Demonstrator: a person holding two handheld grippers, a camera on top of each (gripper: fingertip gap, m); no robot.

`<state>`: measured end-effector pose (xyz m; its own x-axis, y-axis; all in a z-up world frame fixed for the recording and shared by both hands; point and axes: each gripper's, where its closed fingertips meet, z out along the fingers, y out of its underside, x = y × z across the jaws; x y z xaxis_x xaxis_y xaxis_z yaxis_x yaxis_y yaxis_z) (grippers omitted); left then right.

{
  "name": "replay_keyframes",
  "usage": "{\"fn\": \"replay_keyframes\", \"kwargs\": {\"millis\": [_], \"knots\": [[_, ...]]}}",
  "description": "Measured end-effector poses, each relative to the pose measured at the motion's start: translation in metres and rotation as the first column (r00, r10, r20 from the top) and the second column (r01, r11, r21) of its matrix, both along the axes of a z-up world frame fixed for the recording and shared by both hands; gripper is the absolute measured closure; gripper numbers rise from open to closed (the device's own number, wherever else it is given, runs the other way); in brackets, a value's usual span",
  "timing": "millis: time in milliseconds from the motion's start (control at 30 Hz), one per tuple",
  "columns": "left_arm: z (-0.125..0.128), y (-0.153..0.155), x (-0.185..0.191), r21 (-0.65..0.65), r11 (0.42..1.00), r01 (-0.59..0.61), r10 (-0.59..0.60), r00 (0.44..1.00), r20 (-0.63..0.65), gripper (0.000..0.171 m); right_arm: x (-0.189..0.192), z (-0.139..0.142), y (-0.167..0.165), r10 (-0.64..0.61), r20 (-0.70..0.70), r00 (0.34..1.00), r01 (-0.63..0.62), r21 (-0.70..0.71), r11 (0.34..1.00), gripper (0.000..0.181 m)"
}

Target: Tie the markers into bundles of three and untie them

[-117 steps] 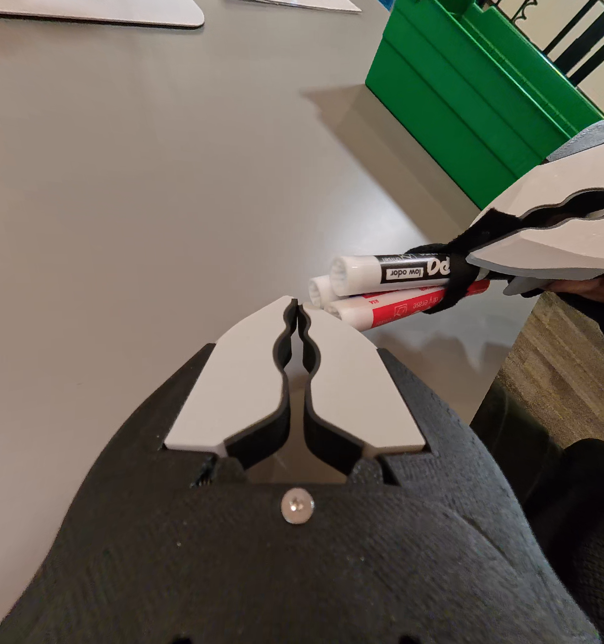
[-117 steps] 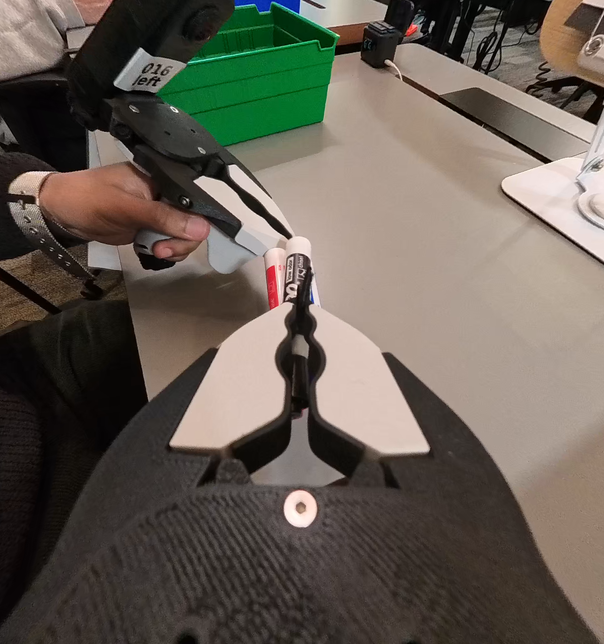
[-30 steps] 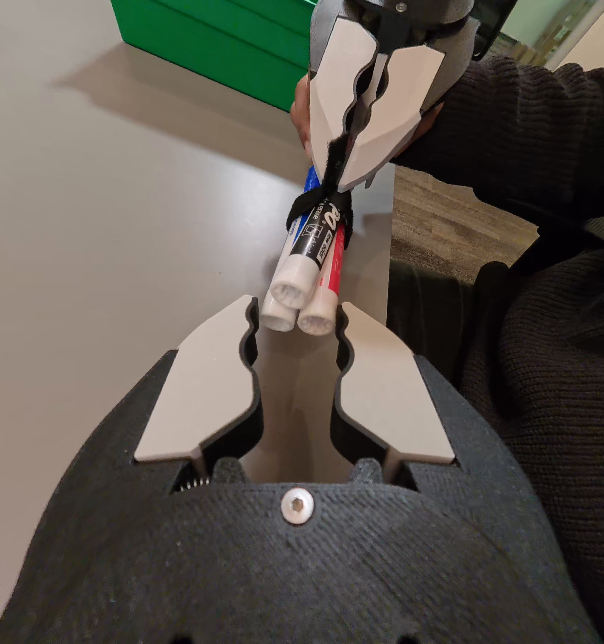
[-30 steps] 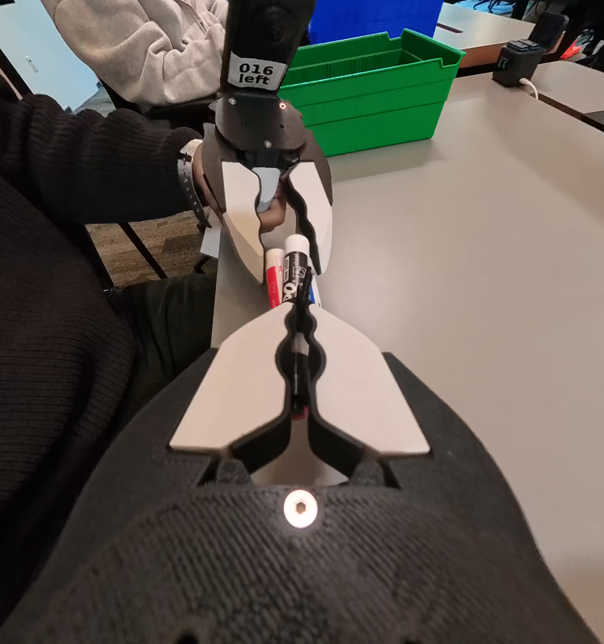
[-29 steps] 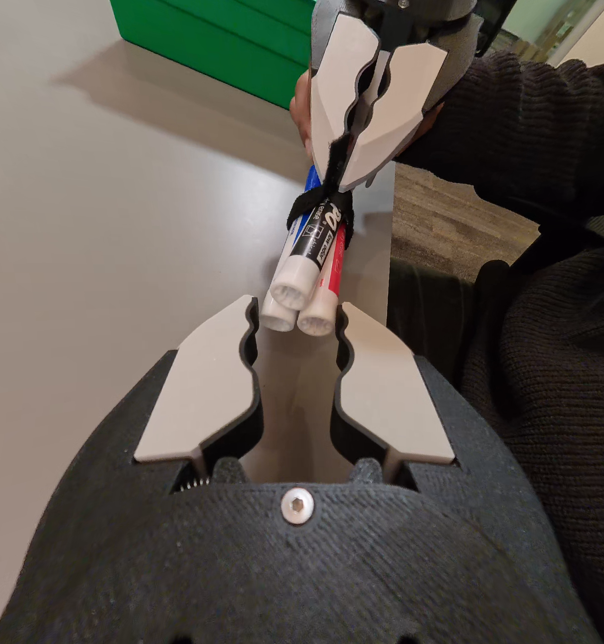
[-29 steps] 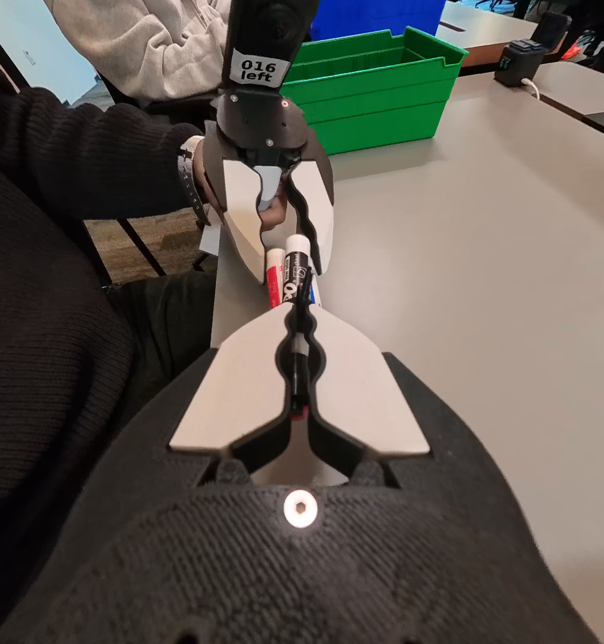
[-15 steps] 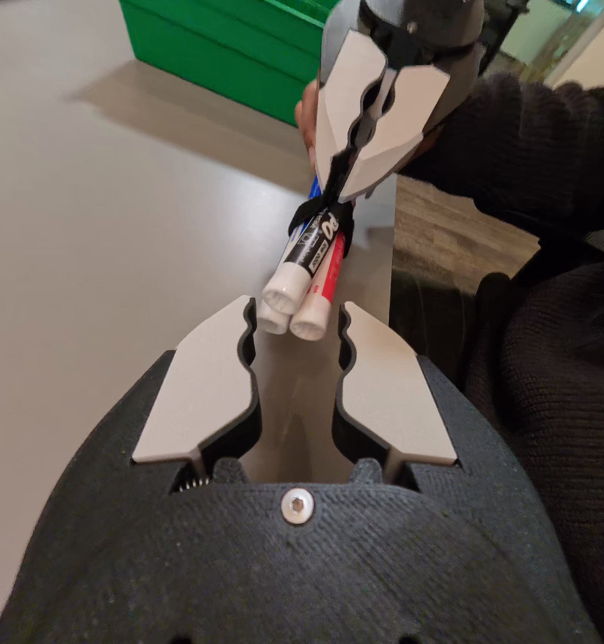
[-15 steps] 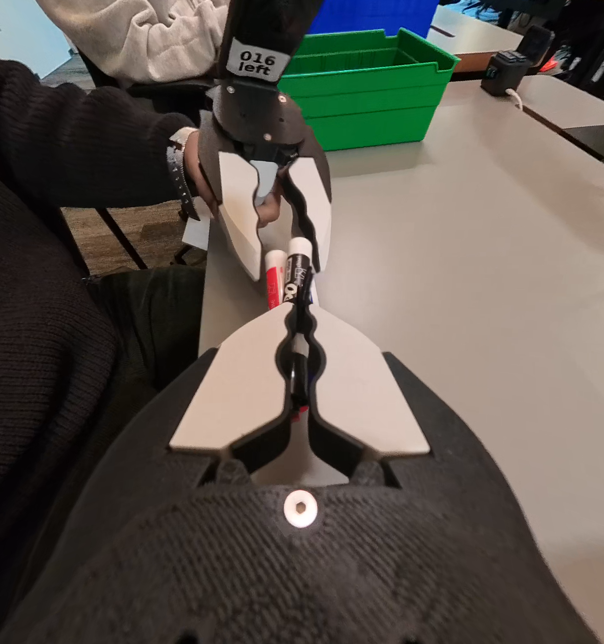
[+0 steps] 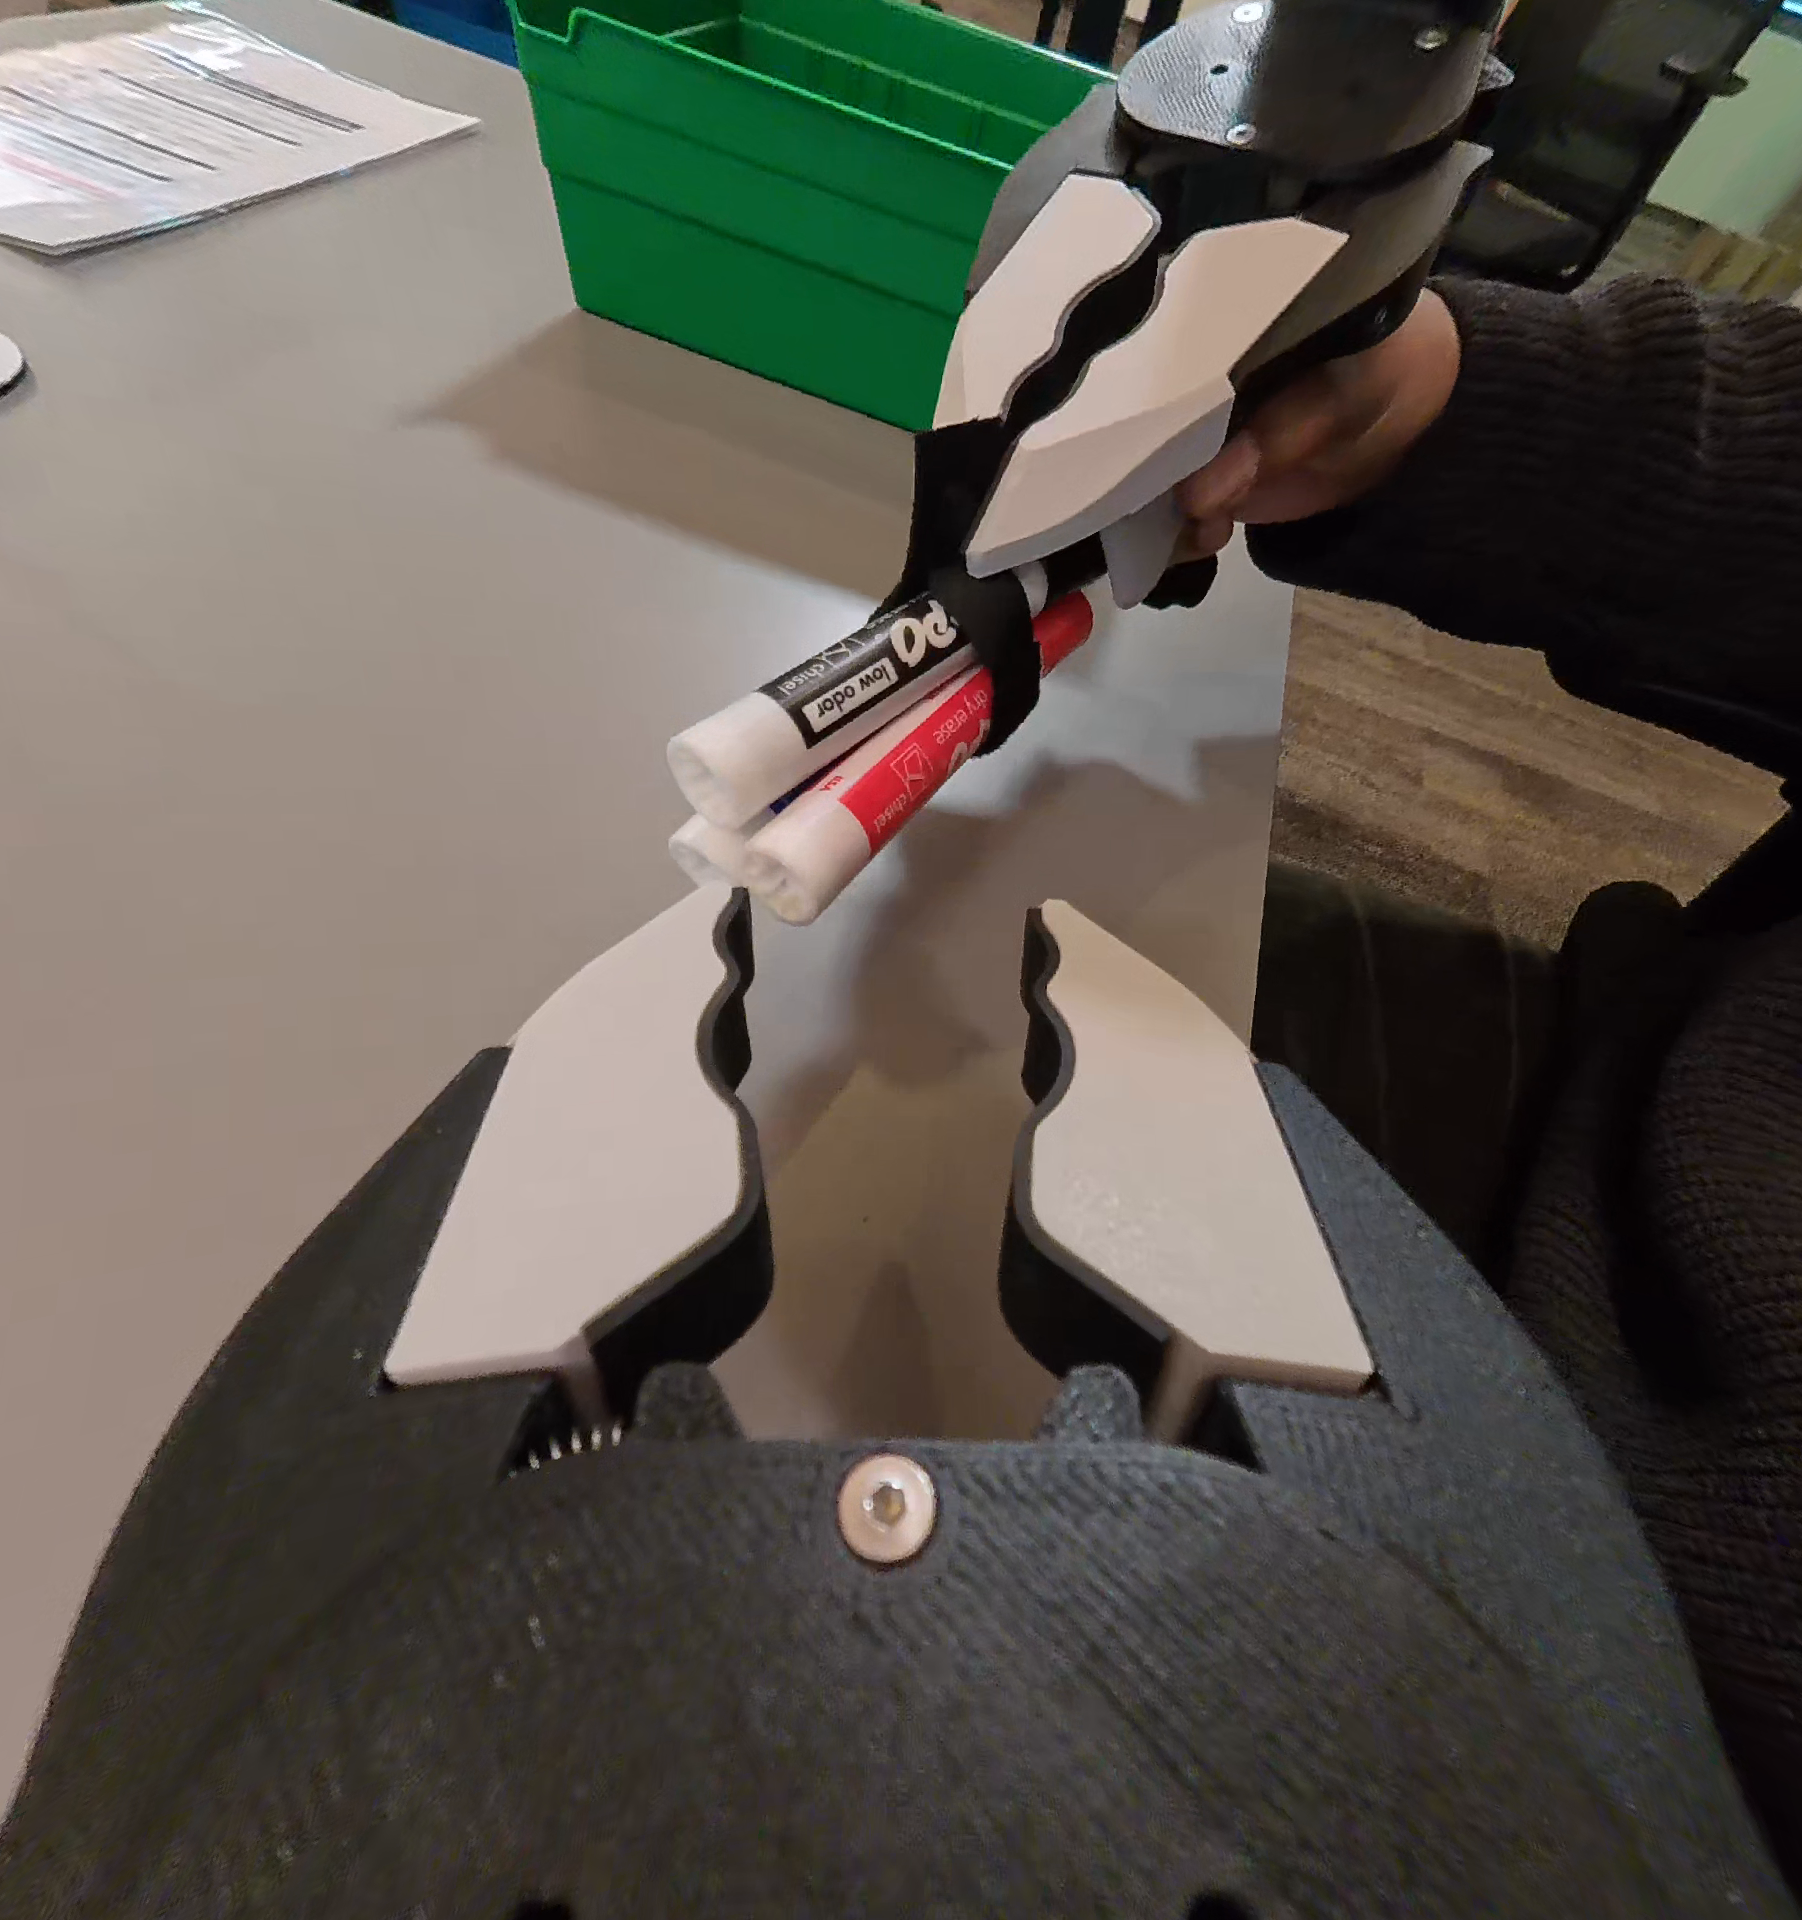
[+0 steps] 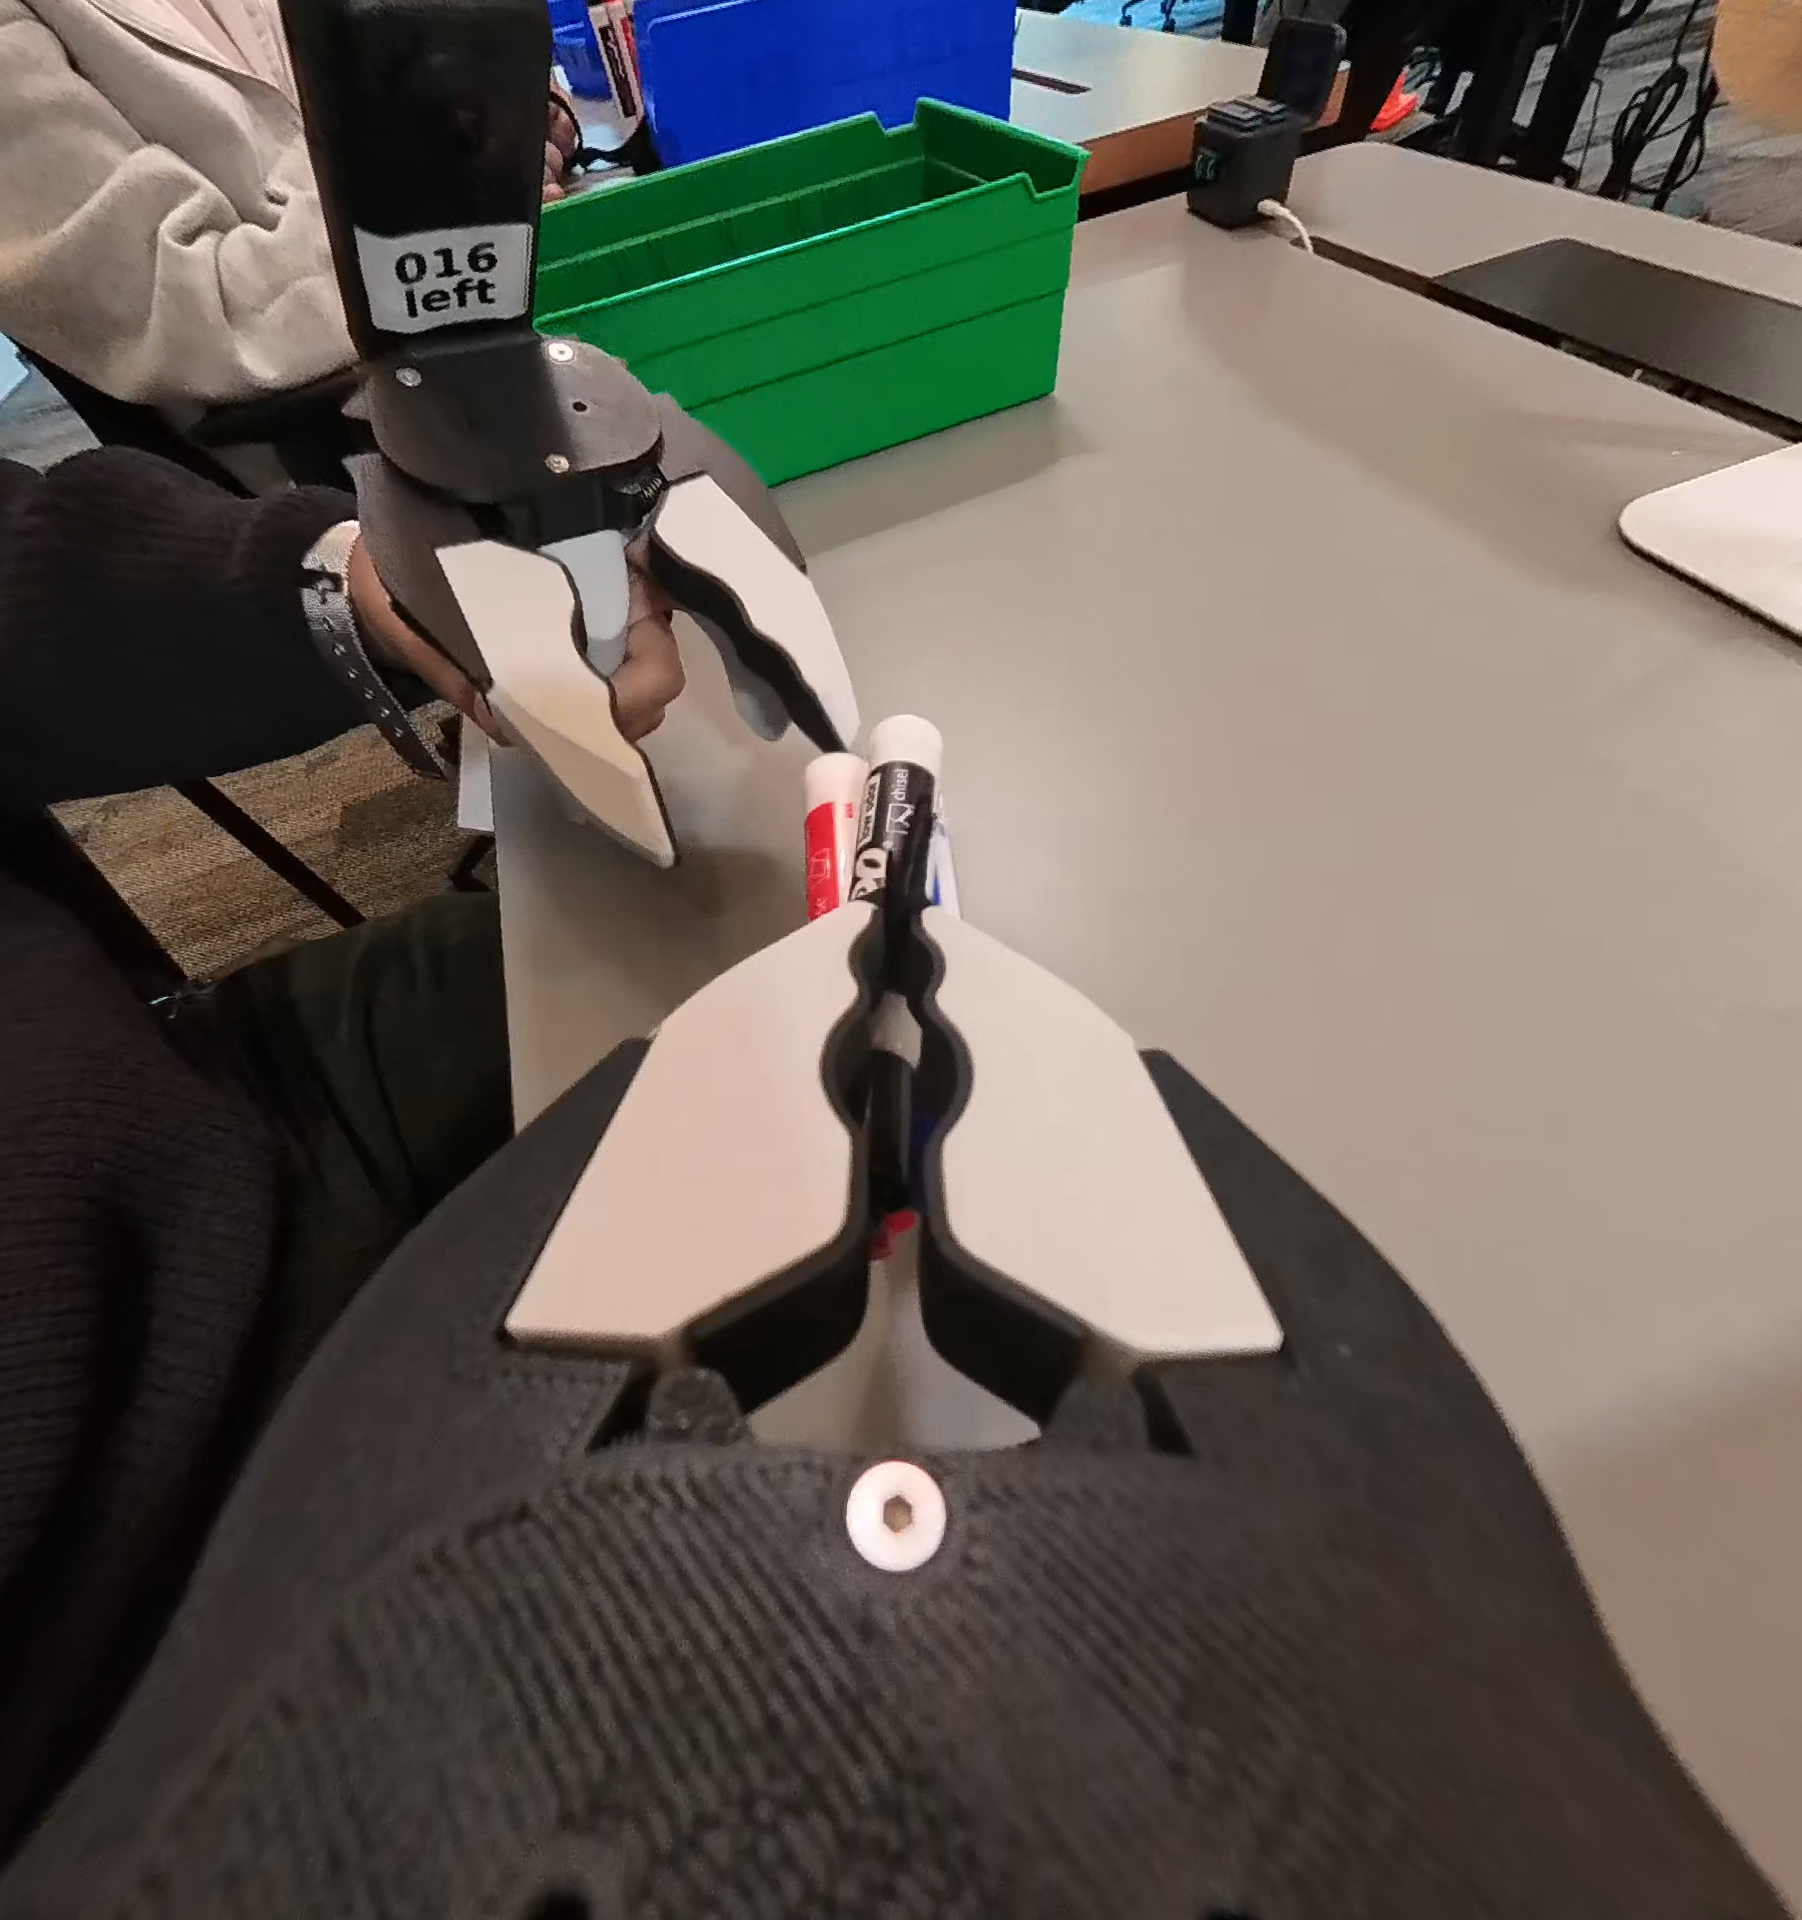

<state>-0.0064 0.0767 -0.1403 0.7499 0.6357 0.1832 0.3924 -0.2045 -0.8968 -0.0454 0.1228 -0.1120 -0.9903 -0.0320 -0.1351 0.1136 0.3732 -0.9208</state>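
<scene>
Left wrist view: we centre the spread left gripper (image 9: 881, 920) on the strapped bundle of three white-barrelled markers (image 9: 855, 727), hanging above the grey table (image 9: 253, 675); the right gripper (image 9: 985, 488) pinches its black strap (image 9: 980, 623).

Three dry-erase markers (image 9: 855, 743) bundled by a black strap (image 9: 990, 644): black-labelled on top, red-labelled beside it, a third mostly hidden beneath. Held above the desk (image 9: 253, 623), tilted, white ends lowest. Strap tail pinched in the closed right gripper (image 10: 895, 940); marker ends just beside the spread left gripper (image 9: 881, 920).
</scene>
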Motion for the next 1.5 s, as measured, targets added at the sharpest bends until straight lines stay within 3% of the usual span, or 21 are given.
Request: {"fn": "replay_keyframes", "kwargs": {"millis": [267,433,567,667,767,867,967,1133,1500], "knots": [[0.015,0.002,-0.017,0.081,0.997,-0.007,0.01,1.0,-0.029,0.12,-0.021,0.025,0.029,-0.175,-0.05,0.983,0.174,-0.034,0.984,0.178],[0.014,0.024,-0.03,0.09,0.995,0.046,-0.044,0.999,-0.02,0.12,-0.064,0.076,0.105,-0.429,-0.163,0.888,0.421,-0.081,0.903,0.178],[0.009,0.044,-0.034,0.084,0.992,0.097,-0.097,0.995,-0.004,0.12,-0.121,0.091,0.211,-0.703,-0.234,0.672,0.71,-0.068,0.701,0.178],[0.004,0.054,-0.034,0.079,0.99,0.12,-0.121,0.993,0.013,0.12,-0.158,0.068,0.293,-0.851,-0.266,0.453,0.883,0.005,0.469,0.178],[0.0,0.058,-0.032,0.07,0.989,0.129,-0.132,0.991,0.027,0.12,-0.176,0.033,0.34,-0.9,-0.267,0.344,0.939,0.093,0.331,0.178],[-0.002,0.06,-0.03,0.061,0.99,0.127,-0.129,0.991,0.035,0.12,-0.185,0.002,0.354,-0.919,-0.241,0.312,0.945,0.174,0.276,0.178],[-0.005,0.059,-0.026,0.055,0.991,0.122,-0.125,0.991,0.047,0.12,-0.191,-0.017,0.36,-0.901,-0.305,0.307,0.937,0.263,0.231,0.177],[-0.008,0.05,-0.02,0.035,0.994,0.102,-0.104,0.994,0.047,0.12,-0.202,-0.028,0.347,-0.898,-0.284,0.336,0.922,0.295,0.251,0.177],[-0.004,0.038,-0.004,0.057,0.994,0.091,-0.094,0.994,0.064,0.121,-0.213,-0.039,0.355,-0.921,-0.234,0.312,0.925,0.296,0.238,0.176]]}}
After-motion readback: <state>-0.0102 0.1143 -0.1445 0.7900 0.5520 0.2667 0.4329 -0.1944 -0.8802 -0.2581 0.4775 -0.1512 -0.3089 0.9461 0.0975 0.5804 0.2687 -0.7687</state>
